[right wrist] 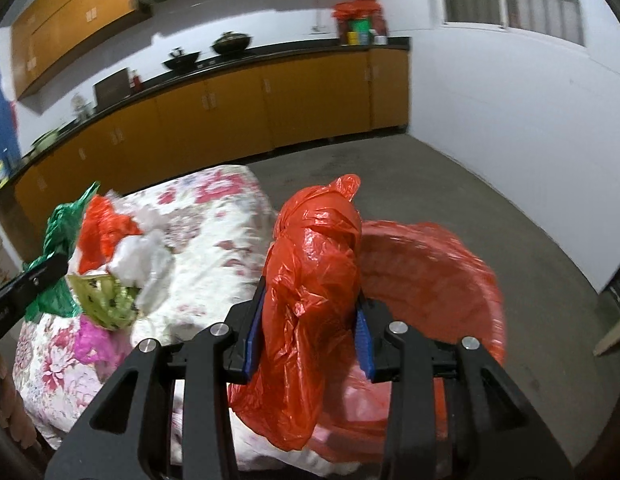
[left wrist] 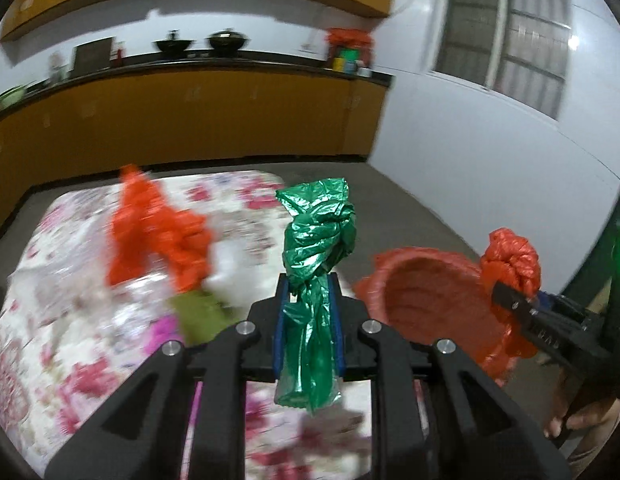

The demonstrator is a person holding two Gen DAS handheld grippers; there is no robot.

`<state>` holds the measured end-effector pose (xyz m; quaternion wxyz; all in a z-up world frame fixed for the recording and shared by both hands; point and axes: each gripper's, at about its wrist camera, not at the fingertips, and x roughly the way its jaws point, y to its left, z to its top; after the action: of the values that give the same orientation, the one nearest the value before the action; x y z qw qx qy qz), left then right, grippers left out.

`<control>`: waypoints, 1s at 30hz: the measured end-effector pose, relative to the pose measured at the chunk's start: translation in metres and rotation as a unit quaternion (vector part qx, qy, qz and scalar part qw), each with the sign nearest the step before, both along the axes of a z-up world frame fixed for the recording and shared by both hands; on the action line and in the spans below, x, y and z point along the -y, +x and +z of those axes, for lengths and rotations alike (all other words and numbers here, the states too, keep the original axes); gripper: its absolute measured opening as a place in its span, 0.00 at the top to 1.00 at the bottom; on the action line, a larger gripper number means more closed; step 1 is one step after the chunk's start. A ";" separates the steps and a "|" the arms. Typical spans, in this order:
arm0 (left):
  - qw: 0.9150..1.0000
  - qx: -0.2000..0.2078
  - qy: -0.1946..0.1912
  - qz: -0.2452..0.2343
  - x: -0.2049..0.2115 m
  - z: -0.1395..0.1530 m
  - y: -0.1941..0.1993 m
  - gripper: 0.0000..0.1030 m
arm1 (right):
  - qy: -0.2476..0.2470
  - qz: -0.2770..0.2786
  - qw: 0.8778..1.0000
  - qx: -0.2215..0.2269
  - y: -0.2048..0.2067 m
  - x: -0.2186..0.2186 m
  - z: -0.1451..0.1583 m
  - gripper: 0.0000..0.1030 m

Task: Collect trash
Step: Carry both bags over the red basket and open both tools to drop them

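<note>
Left gripper [left wrist: 310, 312], lower centre of its own view, is pinching a crumpled green plastic bag [left wrist: 315, 240] between its blue pads. Right gripper [right wrist: 308, 320] is clamping a wadded orange plastic bag [right wrist: 313, 264], centre frame. Red-lined bin [right wrist: 429, 264] is sitting open at centre right, just behind the orange wad. More trash [right wrist: 118, 272], orange, white, yellow-green and pink scraps, is lying at left on the floral tablecloth [right wrist: 214, 240].
</note>
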<state>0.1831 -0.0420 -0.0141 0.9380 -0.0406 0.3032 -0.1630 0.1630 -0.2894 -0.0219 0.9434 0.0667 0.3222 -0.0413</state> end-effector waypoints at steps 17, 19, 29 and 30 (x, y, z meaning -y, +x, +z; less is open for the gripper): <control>0.992 -0.028 0.003 -0.126 0.112 -0.018 0.030 0.81 | 0.037 -0.054 0.998 0.016 -0.009 0.058 0.000 0.63; 0.991 -0.031 0.004 -0.132 0.117 -0.022 0.034 0.81 | 0.040 -0.055 0.998 0.016 -0.008 0.061 0.000 0.62; 0.988 -0.039 0.012 -0.152 0.139 -0.035 0.043 0.79 | 0.052 -0.060 0.997 0.021 -0.002 0.074 0.000 0.61; 0.988 -0.041 0.011 -0.152 0.140 -0.037 0.044 0.77 | 0.053 -0.060 0.996 0.024 -0.001 0.074 0.001 0.60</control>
<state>0.2273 -0.1817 -0.0512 0.8896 0.0098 0.3460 -0.2982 0.1624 -0.3638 -0.0209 0.9417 0.1369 0.2968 -0.0795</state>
